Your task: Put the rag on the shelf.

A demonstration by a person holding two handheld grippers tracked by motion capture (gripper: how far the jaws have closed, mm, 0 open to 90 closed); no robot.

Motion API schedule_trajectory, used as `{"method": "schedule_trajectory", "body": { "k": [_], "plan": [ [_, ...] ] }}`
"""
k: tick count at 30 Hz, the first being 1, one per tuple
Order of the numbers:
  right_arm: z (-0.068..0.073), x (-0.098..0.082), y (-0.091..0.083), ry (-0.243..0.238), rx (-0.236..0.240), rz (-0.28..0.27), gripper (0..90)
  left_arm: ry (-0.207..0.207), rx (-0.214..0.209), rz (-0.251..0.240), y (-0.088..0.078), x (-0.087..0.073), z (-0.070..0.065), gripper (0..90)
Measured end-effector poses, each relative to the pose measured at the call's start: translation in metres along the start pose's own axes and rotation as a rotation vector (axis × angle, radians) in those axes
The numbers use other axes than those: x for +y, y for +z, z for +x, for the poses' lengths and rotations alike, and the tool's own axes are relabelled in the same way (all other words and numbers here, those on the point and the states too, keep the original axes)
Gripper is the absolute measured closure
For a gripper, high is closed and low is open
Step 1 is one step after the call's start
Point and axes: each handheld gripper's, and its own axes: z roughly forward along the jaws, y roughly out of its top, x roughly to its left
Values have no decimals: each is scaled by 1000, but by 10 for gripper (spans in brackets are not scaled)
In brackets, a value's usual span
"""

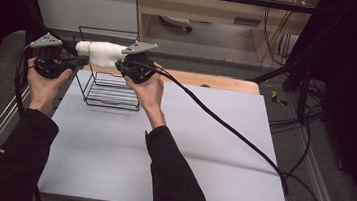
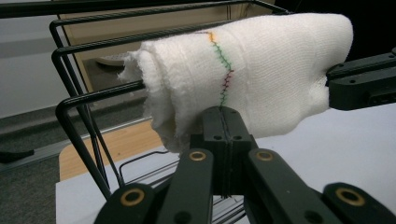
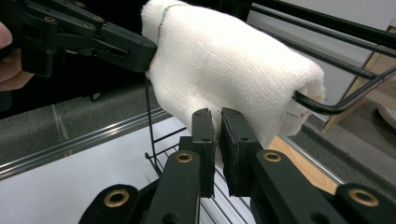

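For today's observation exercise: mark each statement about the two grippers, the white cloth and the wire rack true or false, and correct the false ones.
1. The white cloth hangs over a bar of the black wire rack. True.
2. The left gripper stands wide open. False: it is shut on the cloth's lower edge.
3. The right gripper pinches the cloth. True.
4. The cloth lies flat on the table. False: it is up on the rack.

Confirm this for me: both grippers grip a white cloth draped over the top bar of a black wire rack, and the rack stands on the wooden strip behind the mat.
Not quite. The high view shows the wire rack standing on the grey mat, not on the wooden strip. The rest holds: the left gripper and right gripper grip the white cloth over its top bar.
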Motion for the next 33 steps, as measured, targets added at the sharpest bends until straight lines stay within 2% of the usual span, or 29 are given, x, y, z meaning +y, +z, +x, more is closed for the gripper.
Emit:
{"method": "schedule_trajectory", "body": {
  "k": [5, 11, 16, 20, 23, 26, 33],
  "plan": [
    [-1, -1, 0, -1, 1, -12, 823, -6, -6, -13, 0, -2, 1, 900],
    [3, 5, -12, -1, 30, -44, 766, -6, -18, -21, -9, 0, -2, 871],
    [5, 11, -28, 18, 54, -67, 706, 0, -11, -11, -17, 1, -7, 780],
    [6, 13, -41, 24, 64, -65, 637, 6, -15, 7, -23, 0, -10, 673],
    [4, 11, -49, 55, 88, -48, 561, 10, -18, 8, -27, -4, -12, 619],
    [3, 6, -57, 43, 67, -10, 507, 15, -24, 7, -31, -9, -15, 544],
    [-5, -11, -79, 58, 50, 18, 358, 31, -42, 41, -32, -29, -25, 418]
  ]
}}
